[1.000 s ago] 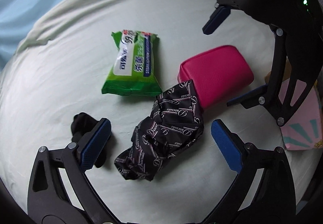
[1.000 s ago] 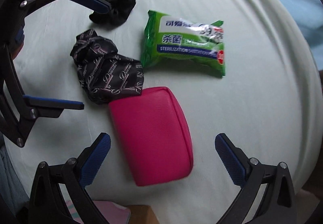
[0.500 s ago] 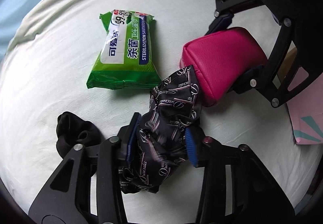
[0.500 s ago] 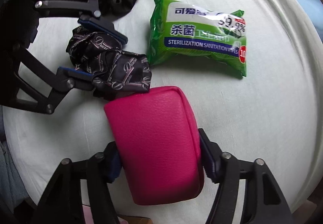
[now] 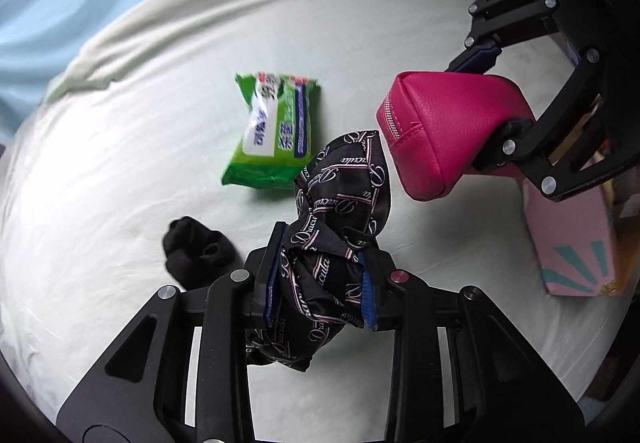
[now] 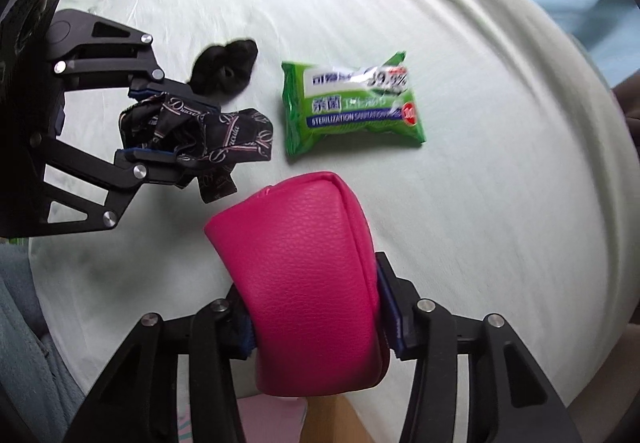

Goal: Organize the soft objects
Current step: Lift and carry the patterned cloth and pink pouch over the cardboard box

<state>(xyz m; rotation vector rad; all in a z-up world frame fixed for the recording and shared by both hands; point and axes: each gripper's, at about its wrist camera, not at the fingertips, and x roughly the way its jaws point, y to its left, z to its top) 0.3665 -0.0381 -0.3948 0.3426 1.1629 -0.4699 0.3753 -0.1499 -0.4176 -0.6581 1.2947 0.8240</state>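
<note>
left gripper (image 5: pixel 320 283) clamped on black printed cloth (image 5: pixel 336 227), pads squeezing its bunched middle. cloth is lifted off the pale green sheet (image 5: pixel 160 123), loose end sticks forward past the fingertips, another bit hangs below the jaws. from the right wrist view the same cloth (image 6: pixel 200 131) sits between the left gripper's two fingers at left of frame, tail drooping down.

right gripper (image 6: pixel 316 327) closed around pink zip pouch (image 6: pixel 304 263), pads pressing both sides near its back end, most of the pouch pokes forward beyond the fingers. in the left view the pouch (image 5: pixel 444 131) is held up off the sheet, zipper end facing the cloth, just beside the cloth's tip; touching or not, cannot tell.

green wet wipes pack (image 5: pixel 276 131) lies flat on the sheet, beyond both held items, apart from both grippers. black scrunchie (image 5: pixel 196 251) on the sheet just beside the left gripper's left finger, not gripped. pink box (image 5: pixel 572 239) at the right edge of the sheet.
</note>
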